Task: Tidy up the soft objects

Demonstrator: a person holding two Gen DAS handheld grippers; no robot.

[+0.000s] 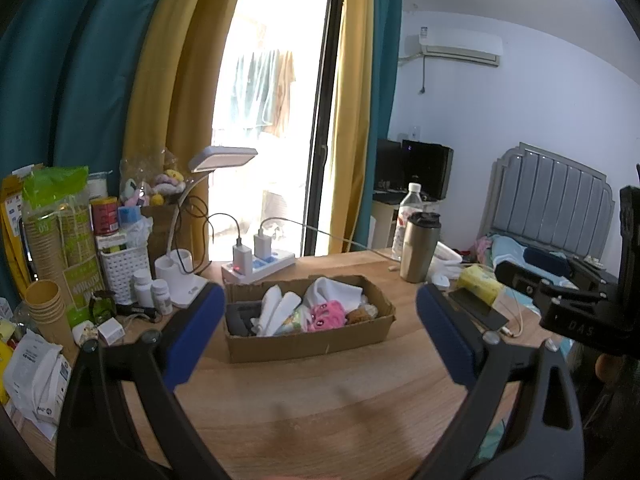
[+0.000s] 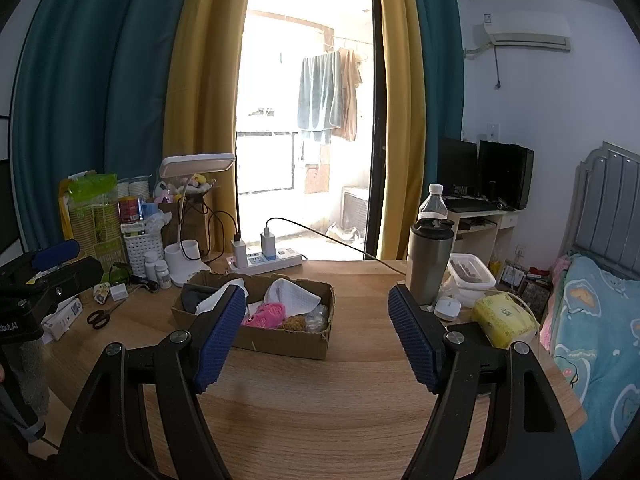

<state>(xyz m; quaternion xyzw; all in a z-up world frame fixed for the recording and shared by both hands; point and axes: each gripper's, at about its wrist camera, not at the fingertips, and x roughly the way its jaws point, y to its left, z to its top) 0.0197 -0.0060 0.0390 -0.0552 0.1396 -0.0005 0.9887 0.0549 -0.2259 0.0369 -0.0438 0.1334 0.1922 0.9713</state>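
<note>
cardboard box (image 1: 308, 344) of soft toys ahead, apart | left gripper (image 1: 320, 332) wide open, empty | right gripper (image 2: 316, 328) same

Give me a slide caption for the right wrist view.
Open right gripper hovers over wooden desk, facing cardboard box of soft items, including pink plush.

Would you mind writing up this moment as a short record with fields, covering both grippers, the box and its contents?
left gripper: open, holding nothing, aimed at the box
right gripper: open, holding nothing
cardboard box: on the wooden table, open top
box contents: pink plush, white cloths, a dark item at the left end
beside the box: steel tumbler, yellow tissue pack
</note>
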